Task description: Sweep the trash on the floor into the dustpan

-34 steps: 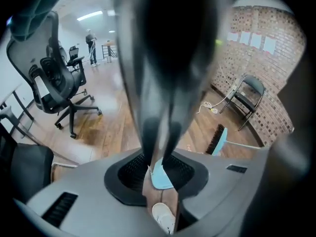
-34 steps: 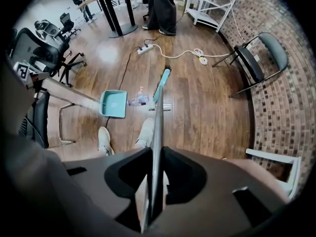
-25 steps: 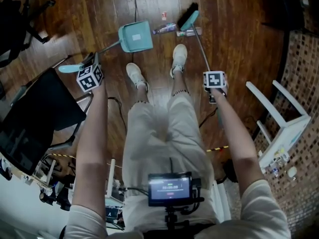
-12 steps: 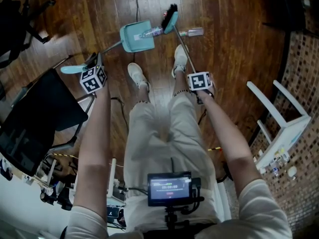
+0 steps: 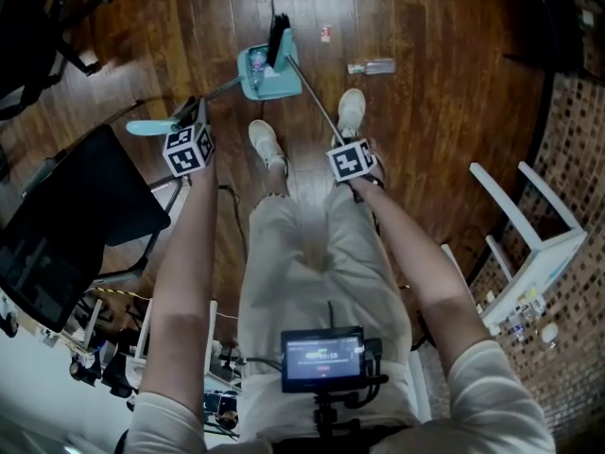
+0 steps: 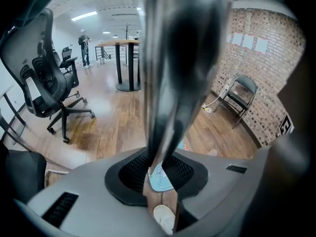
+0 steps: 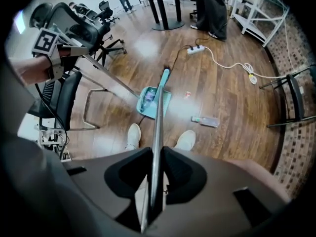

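1. Head view: the left gripper [image 5: 192, 121] is clamped on the dustpan handle [image 5: 216, 90]; the teal dustpan [image 5: 274, 83] sits on the wood floor [image 5: 425, 140] just ahead of the left shoe [image 5: 265, 145]; the right gripper [image 5: 348, 154] has the broom handle [image 5: 312, 102], and the black broom head [image 5: 277, 38] is at the pan's edge farthest from the feet; a small piece of trash [image 5: 253, 64] lies in the pan; a clear plastic bottle [image 5: 371, 66] and a little red scrap [image 5: 326, 34] lie on the floor, off to the pan's right.
2. Left gripper view: jaws narrow, pinched on the blurry handle running up the frame; the pan and a shoe peek through the gap below; an office chair [image 6: 49, 88] and a folding chair [image 6: 242, 95] stand further off.
3. Right gripper view: jaws tight on the thin metal broom handle, which runs straight out to the pan; the bottle lies beyond the right shoe [image 7: 186, 139], well apart from the pan; the scrap sits between them, touching neither; a power strip [image 7: 196, 49] lies further out.
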`<state>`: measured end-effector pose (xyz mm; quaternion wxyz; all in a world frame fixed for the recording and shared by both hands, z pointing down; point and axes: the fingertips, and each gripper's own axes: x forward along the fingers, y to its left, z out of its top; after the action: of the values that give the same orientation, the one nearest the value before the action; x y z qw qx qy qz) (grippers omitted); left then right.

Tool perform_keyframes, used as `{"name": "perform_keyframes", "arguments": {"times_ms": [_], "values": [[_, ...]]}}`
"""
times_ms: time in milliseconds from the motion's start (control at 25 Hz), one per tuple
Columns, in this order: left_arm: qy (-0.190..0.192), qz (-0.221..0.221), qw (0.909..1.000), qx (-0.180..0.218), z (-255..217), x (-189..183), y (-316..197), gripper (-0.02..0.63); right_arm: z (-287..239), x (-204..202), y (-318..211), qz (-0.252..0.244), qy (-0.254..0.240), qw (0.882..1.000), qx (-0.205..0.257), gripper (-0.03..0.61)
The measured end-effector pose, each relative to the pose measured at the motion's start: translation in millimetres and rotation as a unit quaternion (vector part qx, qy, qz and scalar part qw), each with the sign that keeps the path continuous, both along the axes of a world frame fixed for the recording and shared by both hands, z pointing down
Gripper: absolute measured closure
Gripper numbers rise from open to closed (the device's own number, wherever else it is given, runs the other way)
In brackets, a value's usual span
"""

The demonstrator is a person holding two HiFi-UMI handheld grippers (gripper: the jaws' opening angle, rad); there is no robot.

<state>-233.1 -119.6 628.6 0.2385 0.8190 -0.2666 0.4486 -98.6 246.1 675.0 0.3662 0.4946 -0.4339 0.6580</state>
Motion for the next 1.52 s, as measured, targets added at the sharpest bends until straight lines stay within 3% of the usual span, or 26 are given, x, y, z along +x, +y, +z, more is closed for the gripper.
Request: {"name": "perform_keyframes", "arguments": {"times_ms": [240, 560, 760, 1040, 1160, 1280, 1320, 1480, 1520], "values": [[0.009, 0.008, 0.9999, 0.002, 2, 0, -2, 0.541, 1, -11, -28, -0.03, -0.005, 0.999, 0.022, 0.469], [0.025, -0.004, 0.9997, -0.008, 1, 0, -2, 0.541, -15, 8, 0, 0.03, 0.016, 0.999, 0.005, 0.469], [0.04, -0.067, 0.9965, -0.03, -3, 2, -6, 0.538, -30, 61, 24, 0.065, 0.057, 0.996, 0.025, 0.468], [0.048, -0.113, 0.992, -0.032, -7, 14, -11, 0.538, -22, 160, 58, 0.105, 0.12, 0.987, -0.007, 0.468], [0.048, -0.112, 0.9922, -0.024, -10, 26, -16, 0.538, -9, 193, 66, 0.107, 0.142, 0.983, -0.034, 0.469], [0.046, -0.106, 0.9932, -0.012, -14, 47, -19, 0.538, 2, 197, 87, 0.141, 0.114, 0.977, -0.113, 0.469], [0.044, -0.101, 0.9938, -0.008, -15, 53, -19, 0.538, 8, 196, 86, 0.147, 0.103, 0.977, -0.118, 0.469], [0.031, -0.066, 0.9972, 0.016, -16, 80, -23, 0.538, 34, 207, 44, 0.117, 0.111, 0.986, -0.048, 0.469], [0.028, -0.057, 0.9978, 0.022, -16, 86, -25, 0.538, 36, 202, 39, 0.111, 0.109, 0.987, -0.049, 0.469]]}}
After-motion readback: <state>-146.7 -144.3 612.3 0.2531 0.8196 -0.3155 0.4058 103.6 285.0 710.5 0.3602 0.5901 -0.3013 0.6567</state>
